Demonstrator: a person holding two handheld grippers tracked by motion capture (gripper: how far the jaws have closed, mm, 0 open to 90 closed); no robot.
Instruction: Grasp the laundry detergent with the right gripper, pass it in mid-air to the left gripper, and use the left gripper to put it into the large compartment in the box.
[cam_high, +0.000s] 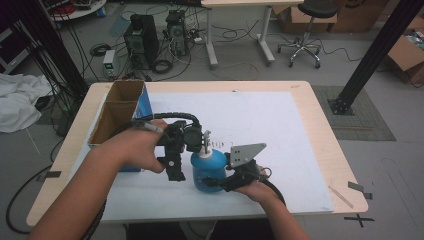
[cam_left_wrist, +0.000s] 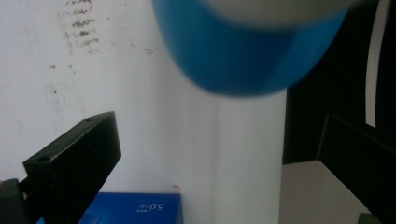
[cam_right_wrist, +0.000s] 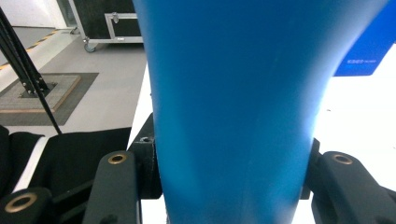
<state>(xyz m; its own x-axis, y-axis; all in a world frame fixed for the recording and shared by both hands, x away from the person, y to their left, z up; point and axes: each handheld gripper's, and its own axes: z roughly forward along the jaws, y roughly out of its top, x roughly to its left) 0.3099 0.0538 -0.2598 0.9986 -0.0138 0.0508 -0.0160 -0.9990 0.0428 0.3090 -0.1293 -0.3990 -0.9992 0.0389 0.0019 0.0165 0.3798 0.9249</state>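
High view, bottle: blue bottle (cam_high: 207, 170) stands upright on the white mat (cam_high: 280, 140), long axis vertical, its white pump top (cam_high: 205, 145) uppermost.
High view, right gripper: right gripper (cam_high: 222, 181) comes at the bottle from the person's side, its jaws around the lower body (grey three-cornered plate on top).
High view, left gripper: left gripper (cam_high: 192, 137) sits level with the pump, just beside it on its left; whether it touches the pump cannot be told here.
High view, background: an open cardboard box (cam_high: 117, 107) with a blue side lies behind the left hand (cam_high: 142, 145).
Left gripper view, jaws: the two black jaws stand wide apart with nothing between them.
Left gripper view, bottle: the blue body (cam_left_wrist: 243, 51) lies ahead of and beyond the jaw tips (blurred), toward the right jaw; the mat shows through the gap.
Right gripper view, grasp: the jaws press the blue body (cam_right_wrist: 233, 107) from both sides, clamped on it.
Key relation (a judgement): the right gripper steadies the bottle; the pump lies just right of the empty left gripper, which is the nearer one to work the top.
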